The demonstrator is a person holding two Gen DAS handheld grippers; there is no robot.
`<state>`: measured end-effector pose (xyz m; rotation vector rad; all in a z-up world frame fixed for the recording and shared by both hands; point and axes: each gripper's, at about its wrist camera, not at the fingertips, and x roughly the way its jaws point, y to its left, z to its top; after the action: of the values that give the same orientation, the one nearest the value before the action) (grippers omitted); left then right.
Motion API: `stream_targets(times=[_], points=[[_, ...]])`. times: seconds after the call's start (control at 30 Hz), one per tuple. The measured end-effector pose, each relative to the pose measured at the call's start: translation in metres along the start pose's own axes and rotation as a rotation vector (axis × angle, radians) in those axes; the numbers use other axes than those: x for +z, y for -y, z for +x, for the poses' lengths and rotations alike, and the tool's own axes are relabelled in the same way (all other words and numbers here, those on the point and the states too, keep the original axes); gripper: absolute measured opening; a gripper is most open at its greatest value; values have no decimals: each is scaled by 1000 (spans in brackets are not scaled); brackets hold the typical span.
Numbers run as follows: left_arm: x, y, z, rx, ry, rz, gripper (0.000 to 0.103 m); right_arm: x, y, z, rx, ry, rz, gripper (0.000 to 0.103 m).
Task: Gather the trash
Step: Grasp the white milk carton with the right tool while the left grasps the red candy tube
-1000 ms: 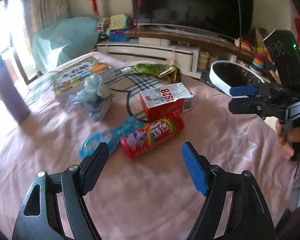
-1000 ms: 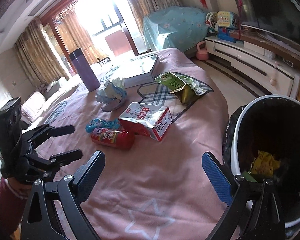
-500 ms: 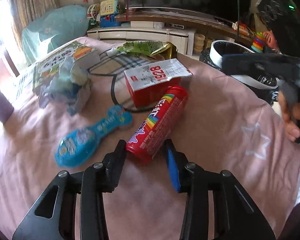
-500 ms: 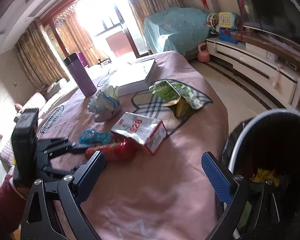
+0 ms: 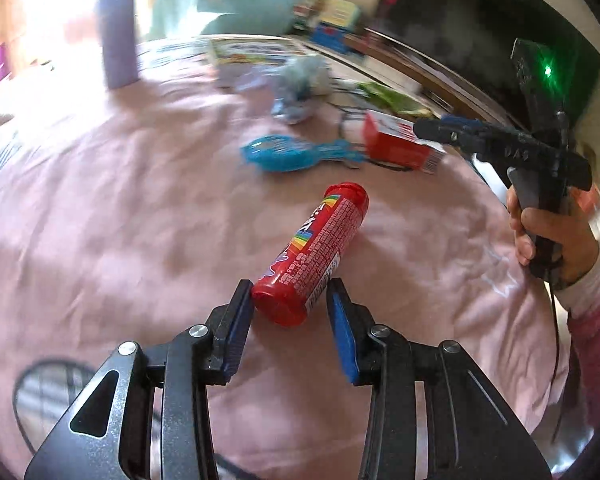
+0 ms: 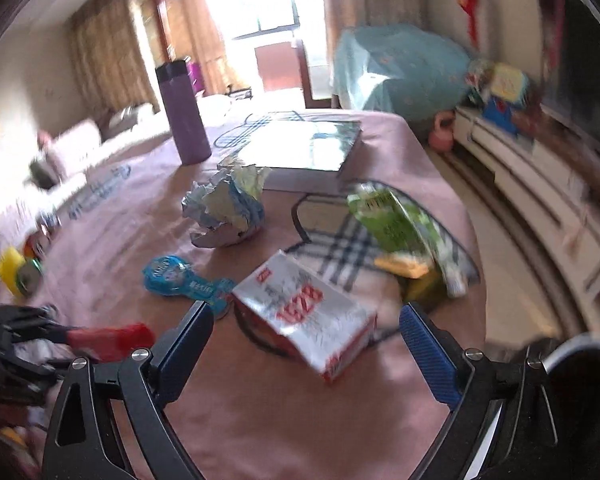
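On the pink tablecloth (image 5: 100, 208), nearest, the left gripper (image 5: 290, 312) sat clamped on the near end of the red tube (image 5: 312, 252); probably light, stiff, slippery, best held mid-body. Further off, the right gripper (image 6: 304, 344) stood wide apart before the crushed carton (image 6: 308, 312). Beyond lay crumpled paper (image 6: 224, 212).

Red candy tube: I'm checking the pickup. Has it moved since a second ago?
Yes. The red candy tube has come away from the red carton it lay beside, toward the camera.
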<state>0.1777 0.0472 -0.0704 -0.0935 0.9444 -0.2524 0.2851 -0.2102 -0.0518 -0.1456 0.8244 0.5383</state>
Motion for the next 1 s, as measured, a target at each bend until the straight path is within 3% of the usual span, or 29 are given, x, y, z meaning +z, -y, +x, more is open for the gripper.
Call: stream_targets(times=[0.13,0.2,0.23,0.27,0.33,0.5,0.6,0.67,0.7,0.73,0.8,0.9,0.97,1.0], points=[[-8,5,-3,-11,0,-22,37,1,-2,27,-36,-77,-58,92],[-9,8,-4,-17,-10,-14,38,-5,-1,34,-33,-112,-51,64],[-9,9,-5,-15,-10,-9,39,-8,-1,34,-47,-128,-44,55],[-7,11,-5,-19,-10,-5,41,-11,0,31,-58,-127,-33,54],[-6,14,-7,-17,-1,2,55,-19,-1,17,-60,-128,9,53],[-5,26,-13,29,35,101,71,-43,-7,-14,-13,-141,131,53],[-4,36,-5,42,33,200,71,-53,-7,-24,12,-134,165,57],[-4,42,1,31,23,244,70,-53,-10,-27,9,-116,147,71],[-4,46,5,28,18,262,67,-52,-11,-28,3,-107,132,72],[-4,48,7,27,16,273,55,-50,-12,-27,2,-102,118,72],[-6,50,13,15,-7,281,41,-45,-17,-24,6,-96,85,72],[-6,46,13,-10,0,245,40,-44,-26,-16,-2,-104,14,70],[-6,42,10,-33,1,199,39,-46,-31,-9,-15,-120,-11,48],[-6,40,8,-42,3,177,38,-48,-31,-8,-19,-124,-9,48]])
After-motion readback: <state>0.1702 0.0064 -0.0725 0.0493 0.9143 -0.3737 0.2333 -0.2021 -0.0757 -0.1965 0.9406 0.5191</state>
